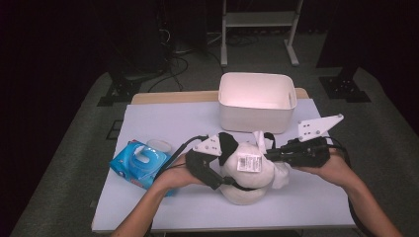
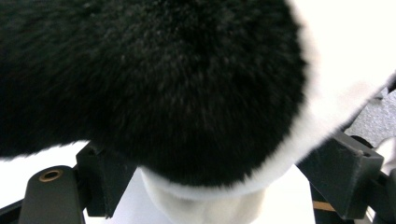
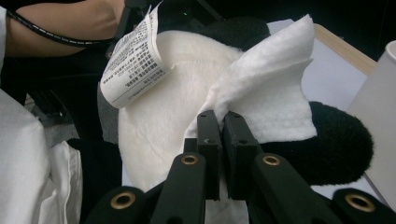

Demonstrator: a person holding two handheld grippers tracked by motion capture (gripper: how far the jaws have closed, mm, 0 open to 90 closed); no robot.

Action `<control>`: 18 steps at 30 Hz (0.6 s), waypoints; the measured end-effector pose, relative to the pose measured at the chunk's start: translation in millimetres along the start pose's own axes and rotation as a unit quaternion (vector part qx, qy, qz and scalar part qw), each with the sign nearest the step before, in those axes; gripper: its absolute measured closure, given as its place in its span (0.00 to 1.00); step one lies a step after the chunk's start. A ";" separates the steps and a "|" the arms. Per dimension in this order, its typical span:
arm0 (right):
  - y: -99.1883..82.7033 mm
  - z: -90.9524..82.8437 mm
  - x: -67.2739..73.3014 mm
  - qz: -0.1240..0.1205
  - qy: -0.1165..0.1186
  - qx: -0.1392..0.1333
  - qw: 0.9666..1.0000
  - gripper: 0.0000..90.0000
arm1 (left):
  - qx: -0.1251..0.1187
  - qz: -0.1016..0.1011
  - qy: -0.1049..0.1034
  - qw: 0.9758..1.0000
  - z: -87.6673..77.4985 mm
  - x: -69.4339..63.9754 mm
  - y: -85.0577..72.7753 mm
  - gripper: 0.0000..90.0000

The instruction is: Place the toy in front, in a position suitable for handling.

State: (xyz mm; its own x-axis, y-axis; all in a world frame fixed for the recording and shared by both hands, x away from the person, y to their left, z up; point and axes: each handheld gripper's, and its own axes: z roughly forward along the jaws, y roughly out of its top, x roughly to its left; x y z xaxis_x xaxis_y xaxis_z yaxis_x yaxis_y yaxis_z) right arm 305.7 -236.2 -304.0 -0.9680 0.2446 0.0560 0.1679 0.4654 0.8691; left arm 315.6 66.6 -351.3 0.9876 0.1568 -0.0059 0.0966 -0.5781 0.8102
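Note:
A white and black plush toy [image 1: 247,190] lies on the table's front middle, with a printed paper tag [image 1: 248,162] on top. My left gripper [image 1: 223,164] reaches in from the left, jaws spread wide around the toy. In the left gripper view its black fur [image 2: 163,93] lies between the jaws and brushes their tips without being squeezed. From the right, my right gripper [image 1: 269,155] is shut on a white wipe [image 1: 280,174]. In the right gripper view the wipe [image 3: 275,93] is pinched at the gripper [image 3: 219,114] and lies against the toy's white body [image 3: 154,121], beside the tag [image 3: 133,60].
A blue pack of wipes [image 1: 138,163] lies at the table's left, with a small pale round lid [image 1: 159,144] behind it. A white bin [image 1: 257,118] stands at the back middle. Beyond the table are a metal frame [image 1: 259,19] and cables on the floor.

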 end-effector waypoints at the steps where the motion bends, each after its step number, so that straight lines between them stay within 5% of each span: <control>1: 1.8 1.0 2.4 -0.004 0.000 0.004 1.000 0.95 | -0.006 0.011 0.002 1.000 -0.7 -0.6 -1.0 0.23; 4: 5.2 1.2 6.6 -0.014 -0.002 0.012 1.000 0.95 | -0.021 0.022 0.006 1.000 -3.1 -0.7 -2.3 0.42; 7: 3.1 -2.5 8.4 -0.008 0.000 0.011 1.000 0.95 | -0.026 0.039 0.001 0.999 -2.8 -1.7 -1.6 0.51; 18: 6.2 -11.2 -2.4 -0.012 -0.027 0.004 1.000 0.95 | -0.035 0.050 -0.013 0.998 -3.0 1.5 -4.3 0.53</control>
State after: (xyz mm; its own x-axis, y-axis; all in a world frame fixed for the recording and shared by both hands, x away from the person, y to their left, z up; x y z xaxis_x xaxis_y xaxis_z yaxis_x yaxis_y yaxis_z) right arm 307.0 -243.4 -293.3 -0.9604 0.2786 0.0079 0.1457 0.4778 0.8663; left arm 316.2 71.7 -353.0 0.9948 0.0797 0.0634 -0.0114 -0.5319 0.8467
